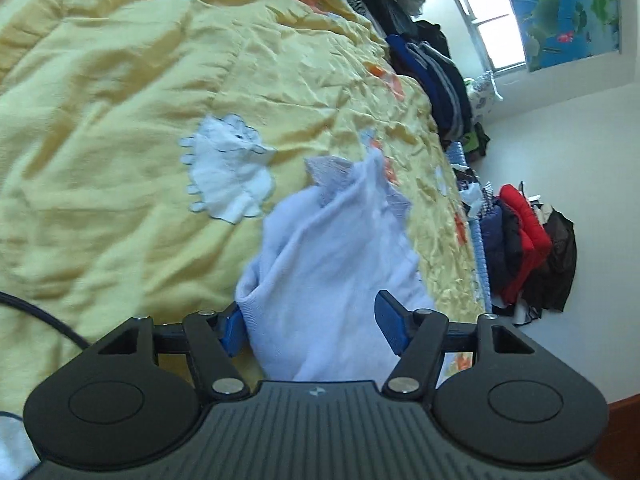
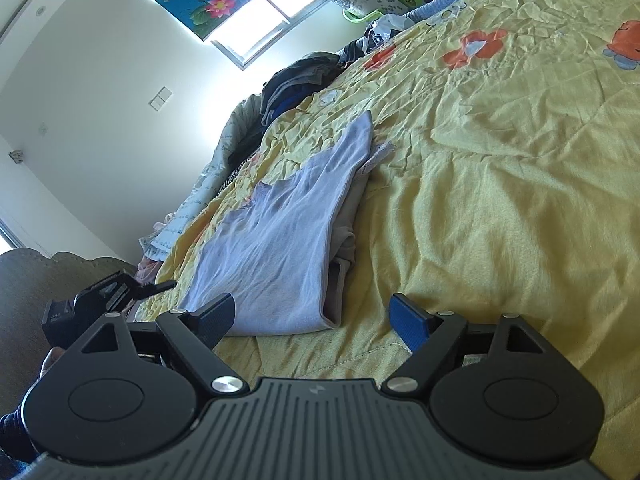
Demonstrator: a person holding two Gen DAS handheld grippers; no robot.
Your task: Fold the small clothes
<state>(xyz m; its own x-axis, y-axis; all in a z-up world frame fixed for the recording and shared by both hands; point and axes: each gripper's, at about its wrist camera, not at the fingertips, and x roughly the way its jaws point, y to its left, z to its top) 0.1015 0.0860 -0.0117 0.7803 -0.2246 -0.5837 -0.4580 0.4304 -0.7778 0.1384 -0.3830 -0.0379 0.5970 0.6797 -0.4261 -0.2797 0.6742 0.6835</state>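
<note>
A small pale blue garment [image 1: 332,272] lies on the yellow bedspread [image 1: 120,120]. In the left wrist view my left gripper [image 1: 310,326] is open, its blue fingers either side of the garment's near end, which bunches up between them. In the right wrist view the same garment [image 2: 280,236] lies flat and folded lengthwise over a beige piece [image 2: 344,232]. My right gripper [image 2: 314,320] is open and empty, just above the bedspread [image 2: 500,200] at the garment's near edge. The left gripper's black body [image 2: 104,292] shows at the far left.
A white appliqué patch [image 1: 228,168] is sewn on the bedspread. Piles of dark clothes [image 1: 436,76] line the far bed edge, with red and black clothes [image 1: 528,248] by the wall. Orange flower patches [image 2: 480,48] mark the spread. A black cable [image 1: 44,316] crosses at left.
</note>
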